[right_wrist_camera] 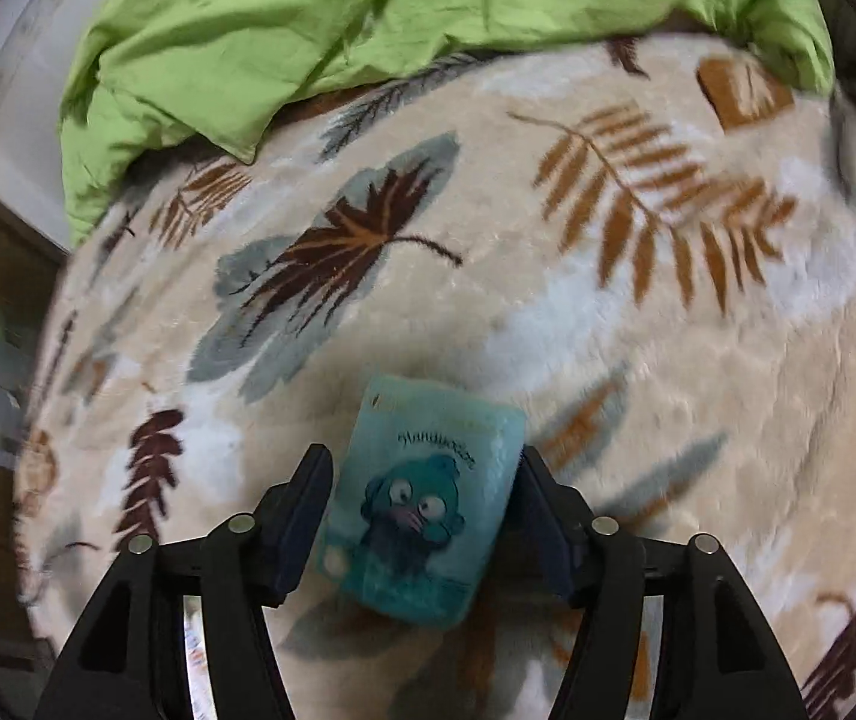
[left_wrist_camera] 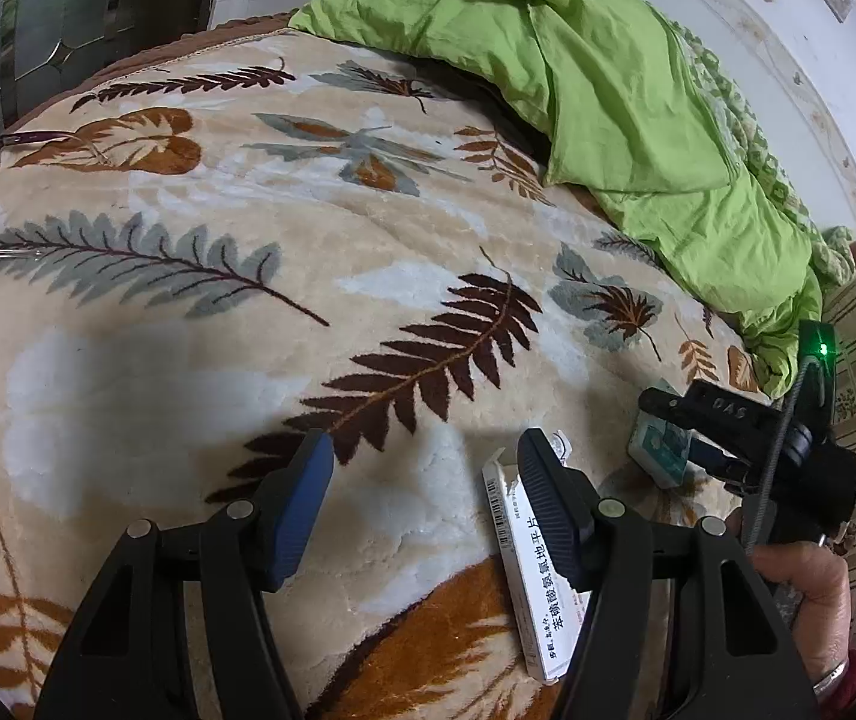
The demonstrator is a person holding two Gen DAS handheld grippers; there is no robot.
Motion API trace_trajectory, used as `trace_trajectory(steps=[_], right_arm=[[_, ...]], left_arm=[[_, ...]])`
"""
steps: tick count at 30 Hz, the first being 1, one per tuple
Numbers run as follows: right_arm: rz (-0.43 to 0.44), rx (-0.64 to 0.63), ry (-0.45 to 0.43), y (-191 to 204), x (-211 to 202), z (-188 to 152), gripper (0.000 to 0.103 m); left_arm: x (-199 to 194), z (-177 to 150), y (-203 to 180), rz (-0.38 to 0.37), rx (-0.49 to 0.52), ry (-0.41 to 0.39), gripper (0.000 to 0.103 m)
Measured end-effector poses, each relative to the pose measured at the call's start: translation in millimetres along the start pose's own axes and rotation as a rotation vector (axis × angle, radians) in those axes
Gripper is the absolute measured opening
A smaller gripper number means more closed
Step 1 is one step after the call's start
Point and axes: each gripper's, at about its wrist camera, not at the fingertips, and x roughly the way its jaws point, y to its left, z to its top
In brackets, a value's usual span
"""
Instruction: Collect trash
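Blue cartoon-printed packet lying flat on the bed, slightly blurred. Long white medicine box, end flap seemingly open, lies nearby.

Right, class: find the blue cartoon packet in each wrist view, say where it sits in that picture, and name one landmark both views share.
Left wrist view: the blue cartoon packet lies at the right edge, on the blanket, partly hidden behind the right tool.
Right wrist view: the packet sits low in the centre, between the right tool's fingers.
Shared landmark: the green quilt, bunched along the blanket's far side.
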Motion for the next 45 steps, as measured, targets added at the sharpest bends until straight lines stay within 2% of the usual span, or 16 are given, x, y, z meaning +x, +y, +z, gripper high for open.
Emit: trace_trajectory(steps=[2, 4, 6, 12, 16, 18, 21, 24, 26, 28, 32, 36, 37, 39, 42, 45], right_arm=[[-0.024, -0.051, -0.008, 4.3, -1.2, -2.7, 0.052], [-0.002, -0.093, -0.008, 3.1, -5.6, -8.4, 0.037], [0.038, -0.123, 0.01, 3.7, -10.9, -19.4, 0.032], [0.126, -0.203, 0.033, 22.1, -27.1, -78.5, 0.031], [0.272, -0.228, 0.084, 43.6, -38.7, -122.3, 0.031], [0.423, -0.14, 0.14, 39.6, -44.2, -137.7, 0.031], [0.369, -0.109, 0.059, 25.4, -59.2, -145.0, 0.031], [0.344, -0.036, -0.023, -2.8, -74.8, -147.8, 0.031], [0.332, 0.001, -0.054, -15.9, -80.4, -148.0, 0.031], [0.334, 0.025, -0.07, -24.9, -85.8, -149.3, 0.031], [0.335, 0.019, -0.101, -29.2, -99.8, -154.0, 0.031], [0.335, 0.0, -0.114, -28.9, -105.0, -158.7, 0.031], [0.334, -0.004, -0.119, -28.5, -105.7, -159.0, 0.031], [0.325, -0.015, -0.133, -31.6, -109.8, -161.5, 0.031], [0.296, -0.041, -0.165, -32.0, -118.1, -164.6, 0.031], [0.263, -0.065, -0.206, -33.5, -129.6, -170.3, 0.031]], left_arm=[[-0.1, 0.3, 0.4, -0.001, -0.001, 0.001, 0.063], [-0.4, 0.0, 0.3, -0.006, -0.008, 0.002, 0.063], [-1.1, -0.1, 1.5, -0.01, -0.016, 0.003, 0.063], [-7.7, -1.0, 5.1, -0.026, -0.03, 0.011, 0.063], [-13.9, -1.6, 9.6, -0.029, -0.033, 0.011, 0.063], [-17.5, -2.5, 12.9, -0.026, -0.035, 0.01, 0.063], [-19.7, -6.6, 9.9, -0.067, 0.011, 0.044, 0.065], [-15.7, -19.9, -12.8, -0.076, 0.169, 0.096, 0.067], [-12.2, -33.4, -31.5, -0.032, 0.289, 0.107, 0.068], [-6.1, -43.1, -41.6, 0.022, 0.362, 0.109, 0.068], [13.5, -47.1, -43.2, 0.051, 0.362, 0.166, 0.068], [20.4, -48.4, -51.1, 0.085, 0.393, 0.136, 0.066], [21.9, -48.9, -51.8, 0.107, 0.391, 0.123, 0.059], [22.9, -49.5, -53.9, 0.126, 0.39, 0.106, 0.055], [20.9, -49.3, -53.5, 0.127, 0.37, 0.09, 0.052], [7.1, -50.4, -54.3, 0.08, 0.339, 0.05, 0.052]])
